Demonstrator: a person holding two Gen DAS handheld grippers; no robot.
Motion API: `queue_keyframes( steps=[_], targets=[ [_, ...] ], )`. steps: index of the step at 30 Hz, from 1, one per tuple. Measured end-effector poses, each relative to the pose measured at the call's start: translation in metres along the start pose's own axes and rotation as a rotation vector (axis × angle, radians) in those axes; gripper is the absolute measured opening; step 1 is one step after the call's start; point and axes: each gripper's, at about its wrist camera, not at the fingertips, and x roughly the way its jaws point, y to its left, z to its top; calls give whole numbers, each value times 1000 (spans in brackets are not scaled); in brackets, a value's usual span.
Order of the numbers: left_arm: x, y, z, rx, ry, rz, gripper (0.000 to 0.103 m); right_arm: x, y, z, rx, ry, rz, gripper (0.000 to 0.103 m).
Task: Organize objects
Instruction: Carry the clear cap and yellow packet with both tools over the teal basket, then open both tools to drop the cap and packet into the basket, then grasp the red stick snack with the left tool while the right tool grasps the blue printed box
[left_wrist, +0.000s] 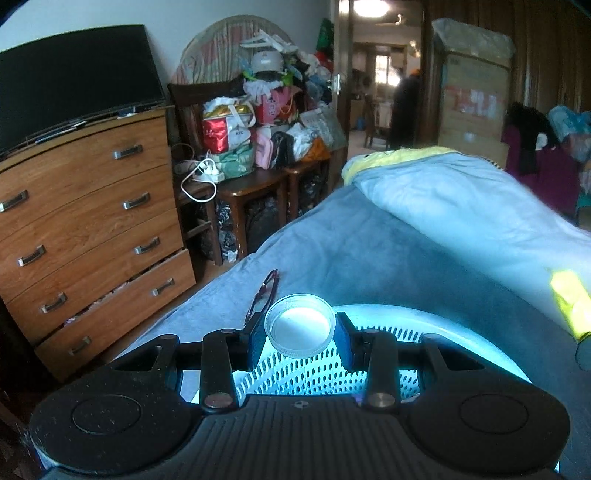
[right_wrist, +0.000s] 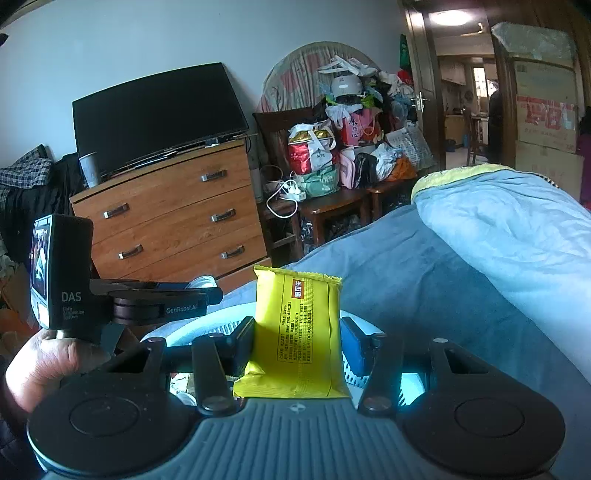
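My left gripper (left_wrist: 300, 334) is shut on a clear round plastic lid (left_wrist: 301, 325), holding it above a white perforated basket (left_wrist: 436, 332) that rests on the blue bed. My right gripper (right_wrist: 297, 338) is shut on a yellow snack packet (right_wrist: 297, 332), upright between the pads, over the same white basket (right_wrist: 236, 325). The left gripper's body (right_wrist: 110, 306) shows at the left of the right wrist view with a hand (right_wrist: 48, 365) under it. The yellow packet's edge (left_wrist: 570, 306) peeks in at the right of the left wrist view.
Red-framed glasses (left_wrist: 264, 295) lie on the blue bedcover (left_wrist: 369, 251) left of the basket. A light blue quilt (left_wrist: 461, 206) is heaped at the right. A wooden dresser (left_wrist: 92, 229) with a dark screen (left_wrist: 74, 81) stands left; cluttered chairs (left_wrist: 266, 140) behind.
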Motion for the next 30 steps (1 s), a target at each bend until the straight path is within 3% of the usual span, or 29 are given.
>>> queue_keyframes(
  steps=[14, 17, 19, 20, 21, 23, 27, 29, 30],
  targets=[
    [5, 5, -3, 7, 4, 16, 40, 11, 4, 1, -2, 9, 13, 52],
    [8, 7, -3, 2, 8, 20, 42, 14, 4, 0, 0, 4, 8, 57],
    [8, 8, -3, -8, 3, 29, 66, 14, 4, -1, -1, -7, 2, 71],
    [8, 8, -3, -10, -4, 35, 72, 13, 4, 0, -2, -11, 1, 73],
    [6, 7, -4, -6, -14, 46, 77, 12, 4, 0, -2, -17, 0, 75],
    [5, 4, -5, 6, -15, 52, 77, 6, 1, -1, 7, -33, 2, 77],
    [-10, -3, -6, -6, -28, 28, 77, -38, -6, -11, 29, -151, 18, 79],
    [-32, -13, -7, -8, -69, -11, 77, -83, -7, -31, 2, -283, -28, 88],
    [-47, -22, -10, -3, -107, -46, 79, -107, -8, -45, -15, -353, -65, 103]
  ],
)
